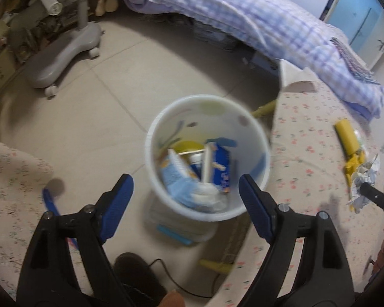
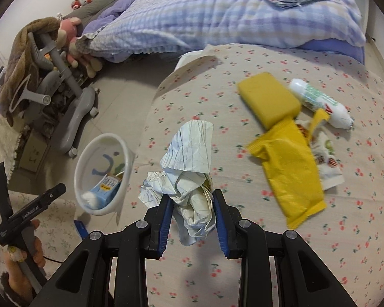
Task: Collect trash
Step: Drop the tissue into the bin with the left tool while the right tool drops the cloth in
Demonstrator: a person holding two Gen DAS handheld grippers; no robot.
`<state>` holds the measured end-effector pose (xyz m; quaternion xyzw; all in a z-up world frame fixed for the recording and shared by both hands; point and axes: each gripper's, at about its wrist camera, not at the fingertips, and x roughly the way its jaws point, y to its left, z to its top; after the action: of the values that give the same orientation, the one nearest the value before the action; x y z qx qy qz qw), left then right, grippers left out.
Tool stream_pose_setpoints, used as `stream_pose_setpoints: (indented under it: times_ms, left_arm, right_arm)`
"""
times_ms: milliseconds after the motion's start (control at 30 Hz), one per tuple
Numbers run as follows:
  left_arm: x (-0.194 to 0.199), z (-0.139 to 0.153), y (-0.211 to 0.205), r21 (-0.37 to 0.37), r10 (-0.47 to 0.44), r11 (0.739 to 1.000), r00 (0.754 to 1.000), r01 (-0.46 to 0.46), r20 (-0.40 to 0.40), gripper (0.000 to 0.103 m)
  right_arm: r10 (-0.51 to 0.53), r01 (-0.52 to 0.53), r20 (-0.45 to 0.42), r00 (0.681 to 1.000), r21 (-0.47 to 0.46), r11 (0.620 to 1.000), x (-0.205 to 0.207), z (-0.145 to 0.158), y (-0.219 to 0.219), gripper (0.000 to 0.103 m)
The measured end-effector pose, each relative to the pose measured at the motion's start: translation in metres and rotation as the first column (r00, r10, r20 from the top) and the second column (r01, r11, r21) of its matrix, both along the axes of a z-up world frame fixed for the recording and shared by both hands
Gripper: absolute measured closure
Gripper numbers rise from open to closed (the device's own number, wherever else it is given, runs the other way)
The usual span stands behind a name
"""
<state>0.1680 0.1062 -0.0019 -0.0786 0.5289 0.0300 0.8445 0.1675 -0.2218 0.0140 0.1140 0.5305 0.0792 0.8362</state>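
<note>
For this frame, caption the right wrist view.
Right claw grips crumpled paper on the floral bedsheet, beside yellow wrappers.

1. The left tool [image 1: 185,192] hangs over a white bin [image 1: 208,157], its blue-padded fingers [image 1: 116,206] spread wide with nothing between them.
2. The bin stands on the tiled floor [image 1: 110,94] and holds blue cartons [image 1: 221,165] and white scraps.
3. To the right, on the floral bed sheet [image 1: 307,163], lie a yellow wrapper [image 1: 349,143] and crumpled paper [image 1: 366,184].
4. The right tool's dark tip [image 1: 376,197] touches that paper.
5. A grey wheeled chair base [image 1: 64,56] stands at upper left, and a checked quilt [image 1: 256,18] lies across the top.
</note>
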Motion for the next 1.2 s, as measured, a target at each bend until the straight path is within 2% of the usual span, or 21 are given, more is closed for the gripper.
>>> stream_pose_setpoints:
  times_ms: [367,500,600,933,1000,1067,1100,1200]
  left_arm:
    - [-0.011,-0.002,0.043,0.063,0.055,0.997,0.998,-0.054,-0.012,0.014]
    - [-0.012,-0.002,0.049,0.068,0.062,0.996,0.998,-0.061,-0.018,0.013]
    - [-0.013,0.0,0.05,0.077,0.062,0.995,0.998,-0.062,-0.006,0.004]
    - [-0.017,0.001,0.054,0.088,0.054,0.995,0.999,-0.054,-0.002,0.004]
    - [-0.017,0.001,0.054,0.088,0.056,0.995,0.998,-0.055,-0.004,0.004]
    - [-0.017,0.001,0.055,0.088,0.058,0.995,0.998,-0.057,-0.005,0.004]
    - [-0.017,0.001,0.054,0.088,0.059,0.994,0.998,-0.058,-0.005,0.004]
    - [-0.017,0.0,0.054,0.089,0.059,0.994,0.998,-0.058,-0.007,0.004]
  right_arm:
    - [0.085,-0.085,-0.008,0.996,0.008,0.996,0.021,-0.014,0.07,0.069]
    - [0.11,-0.11,-0.009,0.994,0.012,0.994,0.029,-0.02,0.094,0.069]
    - [0.127,-0.127,-0.008,0.992,0.021,0.992,0.034,-0.024,0.111,0.069]
    - [0.151,-0.151,-0.007,0.988,0.055,0.987,0.045,-0.032,0.142,0.068]
    - [0.155,-0.155,0.004,0.988,0.07,0.985,0.046,-0.031,0.143,0.061]
    - [0.16,-0.161,0.02,0.987,0.102,0.982,0.047,-0.03,0.143,0.035]
    - [0.157,-0.159,0.025,0.987,0.108,0.981,0.047,-0.028,0.143,0.032]
    - [0.162,-0.166,0.046,0.986,0.096,0.982,0.045,-0.022,0.144,0.031]
